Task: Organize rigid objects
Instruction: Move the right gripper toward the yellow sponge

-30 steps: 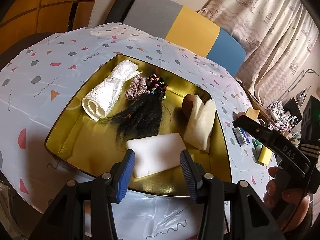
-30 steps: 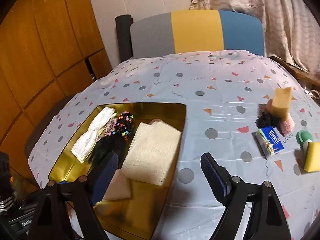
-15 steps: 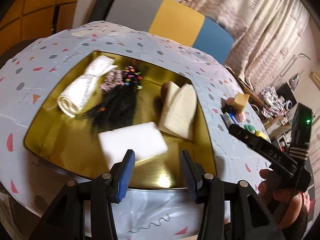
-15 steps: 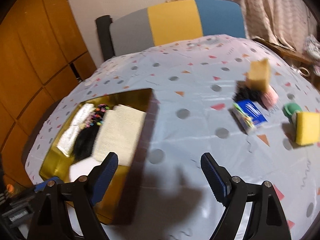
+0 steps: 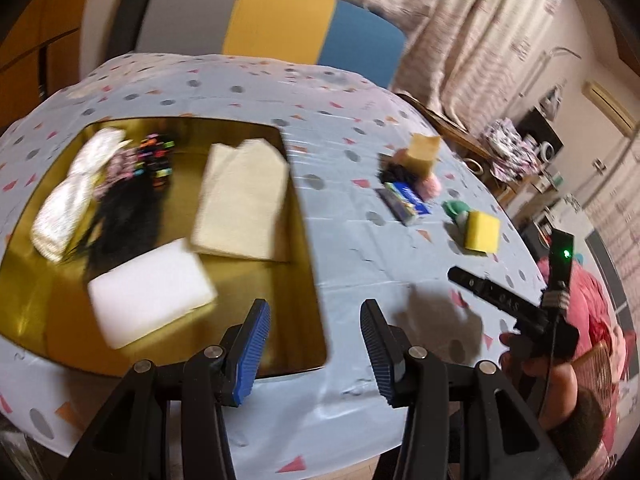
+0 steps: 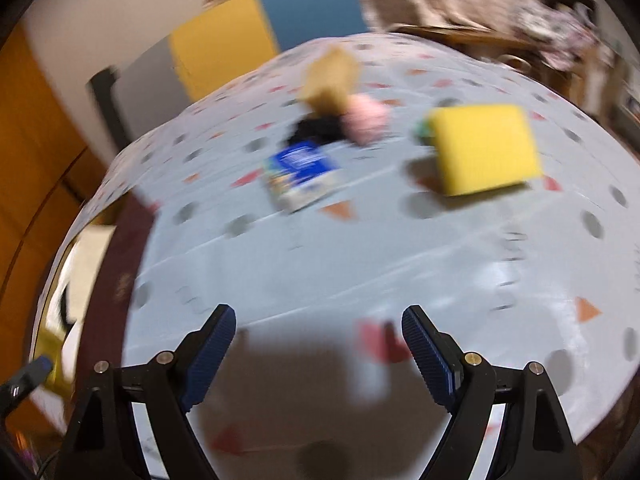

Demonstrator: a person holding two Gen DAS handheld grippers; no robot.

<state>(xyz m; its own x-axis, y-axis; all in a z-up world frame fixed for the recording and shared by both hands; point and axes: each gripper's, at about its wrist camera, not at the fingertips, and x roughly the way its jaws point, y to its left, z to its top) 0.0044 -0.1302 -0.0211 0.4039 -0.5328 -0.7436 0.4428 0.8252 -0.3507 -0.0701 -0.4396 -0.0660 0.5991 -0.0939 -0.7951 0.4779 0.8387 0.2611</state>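
Note:
A gold tray (image 5: 256, 280) on the table holds a white foam block (image 5: 150, 292), a cream folded cloth (image 5: 244, 204), a black hairpiece with coloured beads (image 5: 124, 212) and a white rolled towel (image 5: 68, 208). On the tablecloth to the right lie a blue box (image 5: 406, 200) (image 6: 302, 174), a yellow sponge (image 5: 483, 230) (image 6: 484, 148), a tan block (image 5: 424, 152) (image 6: 332, 80), a pink puff (image 6: 366, 118) and a black hair tie (image 6: 318, 128). My left gripper (image 5: 314, 350) is open and empty over the tray's near right corner. My right gripper (image 6: 318, 354) is open and empty above bare tablecloth, short of the box and sponge.
A chair with grey, yellow and blue back (image 5: 276, 28) stands behind the table. Curtains (image 5: 472, 40) and a cluttered shelf (image 5: 532, 152) are at the right. A green object (image 5: 456, 208) lies next to the sponge. Wooden panelling (image 6: 28, 160) is at the left.
Both grippers have swung to the right, away from the tray. The box and sponge now loom larger ahead of the right gripper. Both stay open and empty.

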